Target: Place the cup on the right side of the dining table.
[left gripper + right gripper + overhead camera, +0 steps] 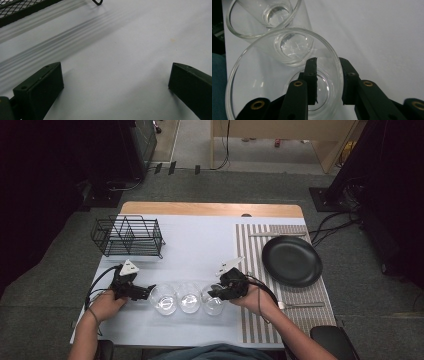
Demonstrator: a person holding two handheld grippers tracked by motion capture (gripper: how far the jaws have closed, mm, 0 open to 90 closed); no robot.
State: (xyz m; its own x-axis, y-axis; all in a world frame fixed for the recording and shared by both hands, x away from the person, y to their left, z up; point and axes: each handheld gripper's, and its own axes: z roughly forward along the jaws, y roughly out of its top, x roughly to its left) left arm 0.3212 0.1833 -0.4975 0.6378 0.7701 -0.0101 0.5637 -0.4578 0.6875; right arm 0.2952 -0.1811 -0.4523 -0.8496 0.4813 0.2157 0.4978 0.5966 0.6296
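Note:
Three clear glasses stand in a row near the front of the white mat: left glass (163, 298), middle glass (189, 296), right glass (214, 302). My right gripper (216, 294) straddles the right glass's (249, 82) wall, one jaw inside and one outside. A gap shows between the inner pad and the wall, so my right gripper (327, 61) is open. The middle glass (292, 47) and the left glass (274, 12) lie beyond it. My left gripper (147, 292) sits just left of the left glass. Its jaws stand wide open over bare mat, so my left gripper (116, 66) holds nothing.
A black wire rack (127, 236) stands at the back left of the mat, its edge (15, 10) showing ahead of the left gripper. A black plate (291, 260) rests on the striped placemat (255, 320) at the right, with cutlery (300, 305) in front of it and behind it.

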